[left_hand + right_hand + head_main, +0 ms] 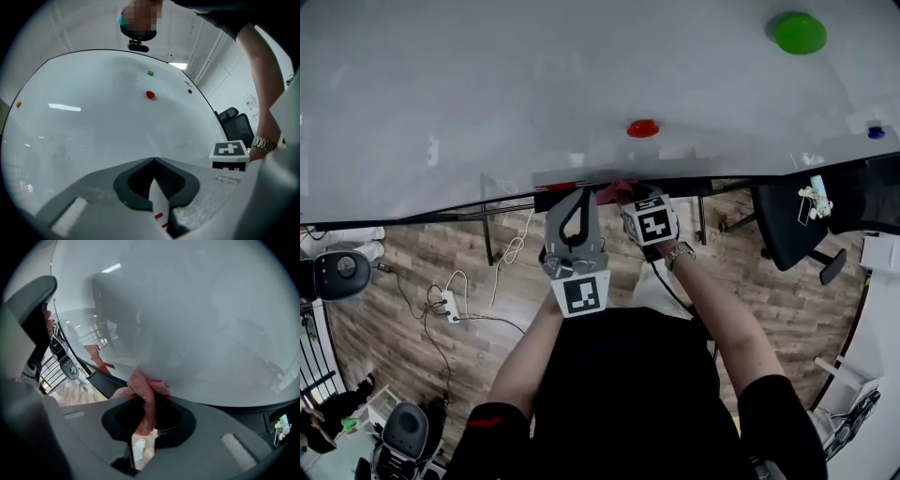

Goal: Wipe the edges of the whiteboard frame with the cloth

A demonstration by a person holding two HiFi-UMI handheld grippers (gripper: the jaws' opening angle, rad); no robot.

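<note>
The whiteboard (534,94) fills the upper head view, and its dark lower frame (412,214) runs across the middle. My right gripper (630,195) is shut on a red mesh cloth (622,187) and holds it against the frame's bottom edge. In the right gripper view the cloth (143,390) bunches out of the right gripper (149,398) onto the board's edge (108,383). My left gripper (578,194) is shut and holds nothing. Its tips rest at the frame just left of the cloth. In its own view the left gripper (153,160) points at the board face (93,117).
Red (643,127), green (799,33) and blue (876,132) magnets stick to the board. Below it are a wooden floor, a black office chair (792,225) at the right, a power strip with cables (450,302) and another chair (342,274) at the left.
</note>
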